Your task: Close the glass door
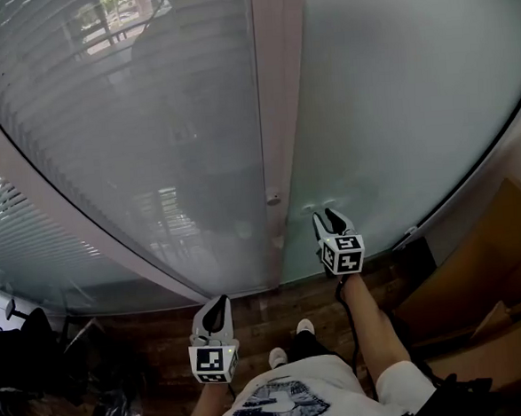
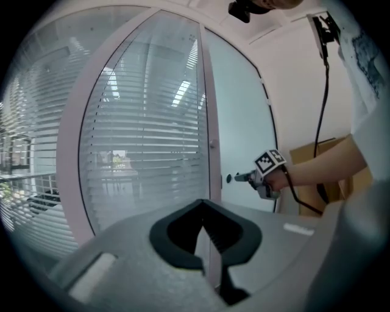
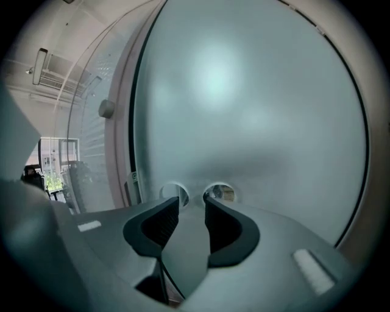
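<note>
**Frosted glass door [image 1: 396, 104], seen from above.** The door stands upright, straight ahead of the right tongs [image 1: 325, 216]. Its free edge (long axis vertical) runs beside the pale frame post [image 1: 274, 86]. Two round fittings [image 3: 219, 192] are set in the pane near that edge. The right tongs are held apart, with nothing clamped between them. Their tips are directed at the fittings and lie very near the pane, though contact cannot be confirmed. The left tongs [image 1: 216, 308] are drawn together on nothing. They are held well back, low and left of the post, before the pane with blinds [image 1: 148, 122]. The right hand is thus the nearer. Whether the door is fully home against the post cannot be told. The coming move is judged to turn on force applied at the fittings, close to the free edge.
</note>
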